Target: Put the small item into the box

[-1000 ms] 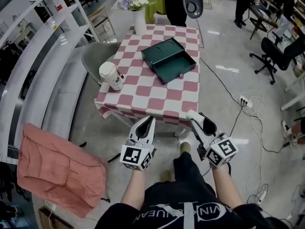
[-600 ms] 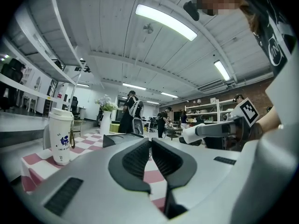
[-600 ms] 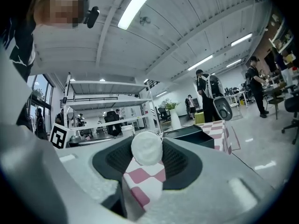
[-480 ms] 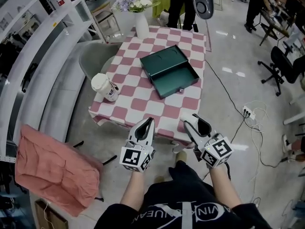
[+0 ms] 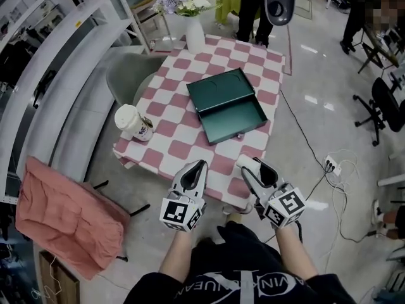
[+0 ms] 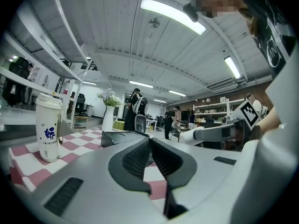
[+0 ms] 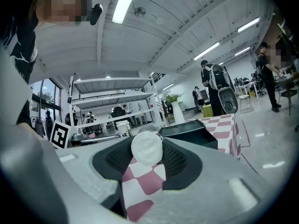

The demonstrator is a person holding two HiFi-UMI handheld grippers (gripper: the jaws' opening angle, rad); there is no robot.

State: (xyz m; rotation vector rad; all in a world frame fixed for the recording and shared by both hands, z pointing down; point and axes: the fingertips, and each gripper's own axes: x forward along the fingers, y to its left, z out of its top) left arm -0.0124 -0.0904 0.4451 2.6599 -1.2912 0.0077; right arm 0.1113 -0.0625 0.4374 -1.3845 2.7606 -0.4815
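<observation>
The dark green rectangular box (image 5: 229, 106) at 12 o'clock looks like satin painted metal on a soft red-and-white checked tablecloth (image 5: 183, 147). The pale grey floor (image 5: 316, 71) at 3 o'clock shines glossy. The small white round item (image 7: 146, 147) looks fuzzy against ribbed black pads (image 7: 180, 160).

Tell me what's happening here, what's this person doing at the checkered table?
A person holds a gripper in each hand at the near edge of a checkered table. The right claw is shut on a small white round item. The left claw is shut and empty. An open green box lies farther ahead on the table and looks empty, so the item is not yet in it. A paper cup and a vase of flowers also stand there.
</observation>
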